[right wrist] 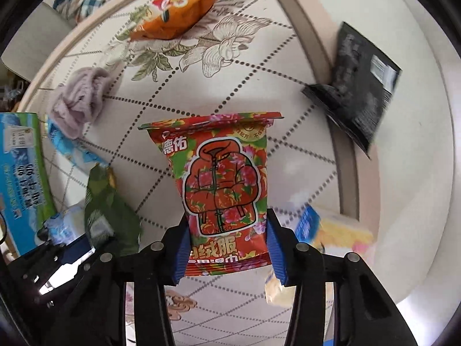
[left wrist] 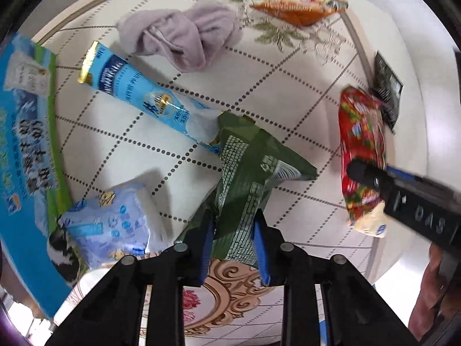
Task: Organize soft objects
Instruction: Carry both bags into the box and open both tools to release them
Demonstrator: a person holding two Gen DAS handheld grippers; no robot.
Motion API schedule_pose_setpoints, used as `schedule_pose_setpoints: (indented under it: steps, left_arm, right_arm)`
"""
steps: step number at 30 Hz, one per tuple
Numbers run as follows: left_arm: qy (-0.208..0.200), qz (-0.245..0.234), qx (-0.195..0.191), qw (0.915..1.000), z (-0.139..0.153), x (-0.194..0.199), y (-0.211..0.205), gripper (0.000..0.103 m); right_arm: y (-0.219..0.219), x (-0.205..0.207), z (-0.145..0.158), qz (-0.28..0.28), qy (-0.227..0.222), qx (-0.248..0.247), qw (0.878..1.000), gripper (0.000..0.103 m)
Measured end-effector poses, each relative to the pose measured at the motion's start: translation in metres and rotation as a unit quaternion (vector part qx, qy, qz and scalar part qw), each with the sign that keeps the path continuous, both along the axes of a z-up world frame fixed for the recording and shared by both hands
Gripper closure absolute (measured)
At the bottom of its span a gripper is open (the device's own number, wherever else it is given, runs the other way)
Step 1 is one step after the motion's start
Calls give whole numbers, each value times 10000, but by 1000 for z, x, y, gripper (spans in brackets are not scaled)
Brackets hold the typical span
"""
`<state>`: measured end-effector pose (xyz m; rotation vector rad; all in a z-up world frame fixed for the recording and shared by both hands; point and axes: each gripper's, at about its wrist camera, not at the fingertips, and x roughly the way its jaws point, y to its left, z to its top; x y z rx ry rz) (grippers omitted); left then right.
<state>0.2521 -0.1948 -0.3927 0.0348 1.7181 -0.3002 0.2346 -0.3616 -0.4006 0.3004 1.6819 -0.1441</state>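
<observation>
Right wrist view: the right claw (right wrist: 227, 248) is closed on the near end of the red floral packet (right wrist: 222, 190), one blue pad on each long side, and the packet appears lifted clear of the bench (right wrist: 288, 92), over its middle. The packet's long axis runs straight away from the claw, its crimped top seal pointing toward the far edge of the bench. It looks light and puffy, a soft film pack that will dent under pressure and could slide on its glossy skin, so a grip low across the width, as here, seems sound, though the free end may sag or swing. In the left wrist view the left claw (left wrist: 233, 239) is likewise closed on the green packet (left wrist: 253, 173) by its near end. This one is creased and limp, and angles away and slightly left toward the light blue tube pack (left wrist: 138, 92). It seems thin and crinkly, best held by a firm fold. Farther out lie a lilac cloth (left wrist: 181, 37), an orange snack bag (left wrist: 294, 8) near the far edge, and a black pouch (right wrist: 357, 86) at the right edge.
</observation>
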Motion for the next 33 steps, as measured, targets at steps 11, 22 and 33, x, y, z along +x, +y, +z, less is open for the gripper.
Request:
schedule_pose_setpoints:
  steps: [11, 22, 33]
  left_arm:
    - [-716, 456, -514, 9951, 99, -12, 38, 86]
    - [-1482, 911, -693, 9823, 159, -8, 106, 88]
    - [-1864, 1385, -574, 9710, 196, 16, 253, 88]
  right_arm:
    - [24, -38, 71, -96, -643, 299, 9974, 55]
    - [68, -38, 139, 284, -1153, 421, 9920, 55]
    - [214, -12, 188, 652, -1603, 714, 9823, 55]
